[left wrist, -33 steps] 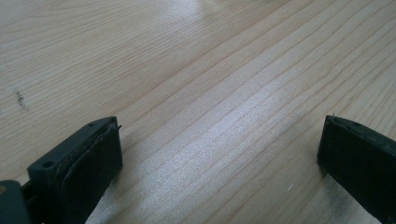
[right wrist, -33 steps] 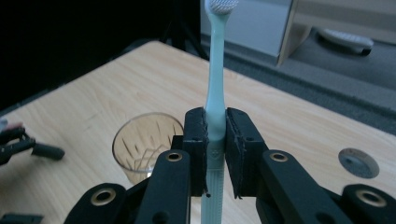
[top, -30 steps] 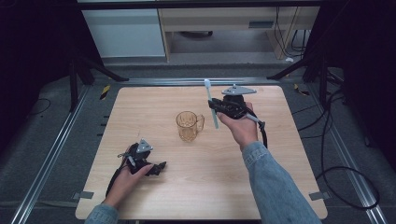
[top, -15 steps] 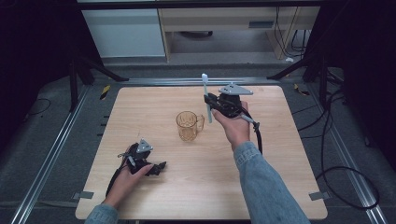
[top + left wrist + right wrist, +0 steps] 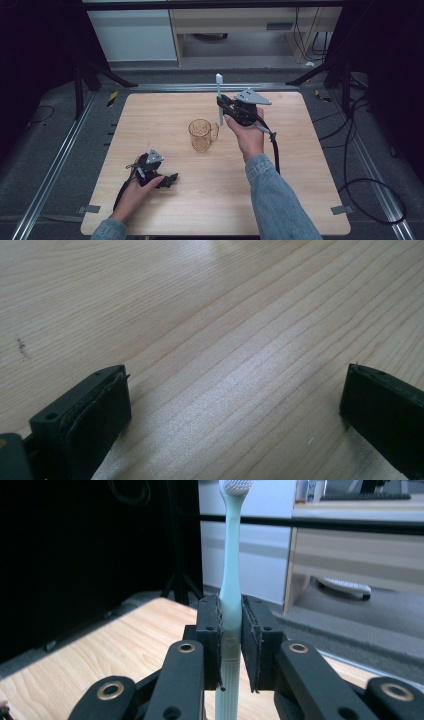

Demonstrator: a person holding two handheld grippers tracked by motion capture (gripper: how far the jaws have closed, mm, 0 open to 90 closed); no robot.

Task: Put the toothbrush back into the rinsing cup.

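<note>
Pale green toothbrush (image 5: 231, 580): held upright, bristles up, clenched in the right gripper (image 5: 223, 104) above the table's far side, just beyond the cup.
Amber cup (image 5: 201, 135): stands mid-table (image 5: 300, 165), empty as far as I can see.
Step, I'd guess: lowering the handle into the cup; keep it vertical, centre over the rim.
Left gripper (image 5: 167, 178): resting on the wood, jaws spread, grasping nothing.

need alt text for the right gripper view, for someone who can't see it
Two black jaws of the right gripper clamp a pale green toothbrush upright, bristle head at the top. Below lies a light wooden table; behind are a dark area and pale furniture.
</note>
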